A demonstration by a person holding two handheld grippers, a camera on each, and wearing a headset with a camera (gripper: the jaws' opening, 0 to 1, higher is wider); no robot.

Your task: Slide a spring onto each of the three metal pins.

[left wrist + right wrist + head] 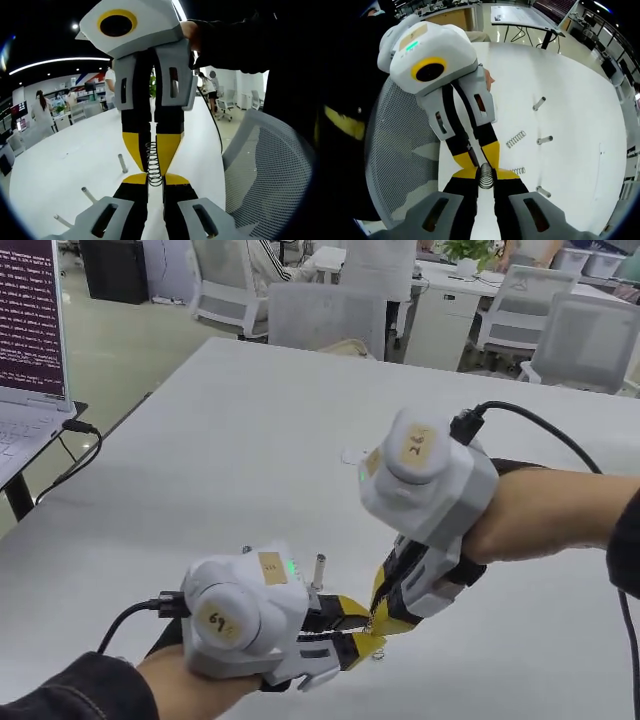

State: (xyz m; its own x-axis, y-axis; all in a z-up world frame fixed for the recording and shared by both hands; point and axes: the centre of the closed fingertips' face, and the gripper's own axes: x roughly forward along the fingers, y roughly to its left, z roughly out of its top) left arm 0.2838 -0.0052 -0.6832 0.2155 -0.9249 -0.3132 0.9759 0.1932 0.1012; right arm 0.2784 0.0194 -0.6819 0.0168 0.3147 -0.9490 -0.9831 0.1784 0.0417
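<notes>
A small steel spring (154, 165) stands between the two grippers, whose yellow tips meet just above the white table (250, 440). My left gripper (155, 181) is shut on its lower end. My right gripper (485, 175) is shut on the spring (485, 177), which I see end-on here. In the head view the left gripper (362, 642) and right gripper (380, 618) touch tips near the table's front edge. Three upright metal pins (539, 103), (544, 140), (543, 191) stand bare on the table. One pin (319, 569) rises just behind the left gripper.
Two loose springs (516, 139), (518, 171) lie on the table between the pins. A mesh chair (405, 150) sits close by the table's edge. A laptop (25, 340) stands on a side table at the left, and office chairs (325, 315) line the far edge.
</notes>
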